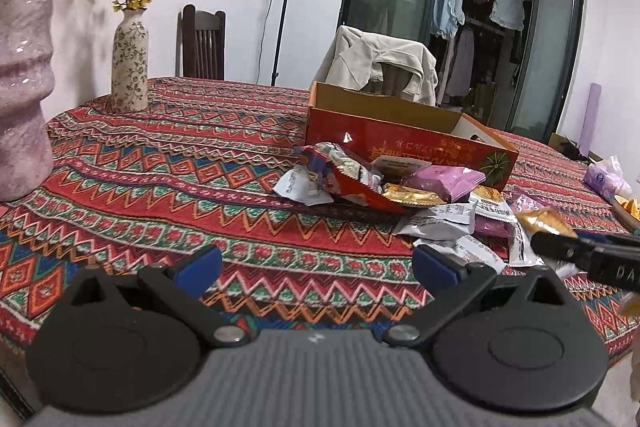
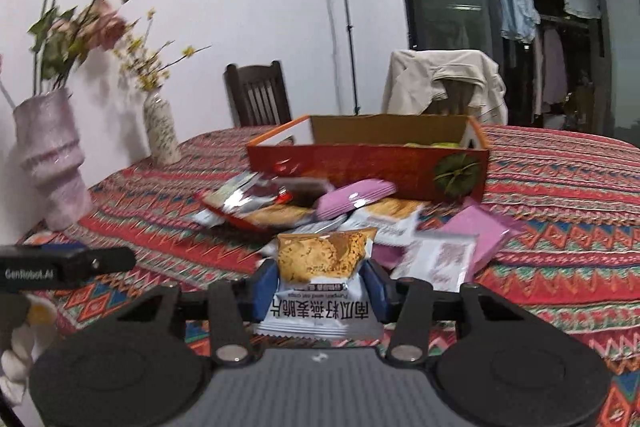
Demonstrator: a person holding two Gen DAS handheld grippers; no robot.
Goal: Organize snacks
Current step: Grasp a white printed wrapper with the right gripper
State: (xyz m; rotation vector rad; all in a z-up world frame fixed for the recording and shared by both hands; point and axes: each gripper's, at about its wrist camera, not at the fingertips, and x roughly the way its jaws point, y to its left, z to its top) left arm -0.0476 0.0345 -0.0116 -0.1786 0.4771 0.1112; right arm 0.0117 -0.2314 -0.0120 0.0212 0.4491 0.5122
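A pile of snack packets [image 1: 400, 183] lies on the patterned tablecloth in front of an open red cardboard box [image 1: 404, 131]. My left gripper [image 1: 316, 263] is open and empty, low over the cloth to the left of the pile. My right gripper [image 2: 322, 283] is shut on a white oat crisp packet [image 2: 322, 267] with a biscuit picture, held above the cloth in front of the pile [image 2: 320, 207] and the box [image 2: 368, 163]. The right gripper's finger shows at the right edge of the left wrist view [image 1: 560, 247].
A pink vase [image 1: 20, 87] and a floral vase [image 1: 130, 63] stand at the left of the table. A chair with a beige jacket [image 1: 376, 63] stands behind the box. A tissue pack [image 1: 606, 179] and a plate lie at far right.
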